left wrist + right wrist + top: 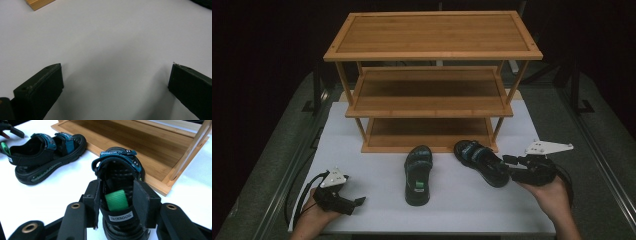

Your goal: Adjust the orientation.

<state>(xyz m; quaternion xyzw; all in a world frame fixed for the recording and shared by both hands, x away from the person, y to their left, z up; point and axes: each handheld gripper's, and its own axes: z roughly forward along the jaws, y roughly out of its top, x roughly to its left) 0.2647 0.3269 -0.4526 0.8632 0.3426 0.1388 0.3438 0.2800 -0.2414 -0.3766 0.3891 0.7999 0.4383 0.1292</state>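
Two sandals on the white mat (377,200), both just in front of the bamboo shoe rack (432,35). The left sandal (418,175) lies free near the middle of the mat, toe toward the bottom shelf (427,134). The right sandal (480,162) sits at an angle, toe near the shelf's front edge, heel toward my right gripper (512,161).

My right gripper's jaws bracket the heel strap of the right sandal, one pad on each side; in the right gripper view they look pressed against it, pinching the strap with the green pull tab (116,200) between them.

My left gripper (359,201) rests low at the mat's near-left corner, jaws spread wide over bare mat, holding nothing.

Handling, my guess: light shoe, thick rubbery sole that is stiff enough, grippy rather than slick, nothing fragile. The strap is soft webbing and will flex, so the toe may droop on a lift. A hold across the heel cup, strap plus sole edge, would be firmer.
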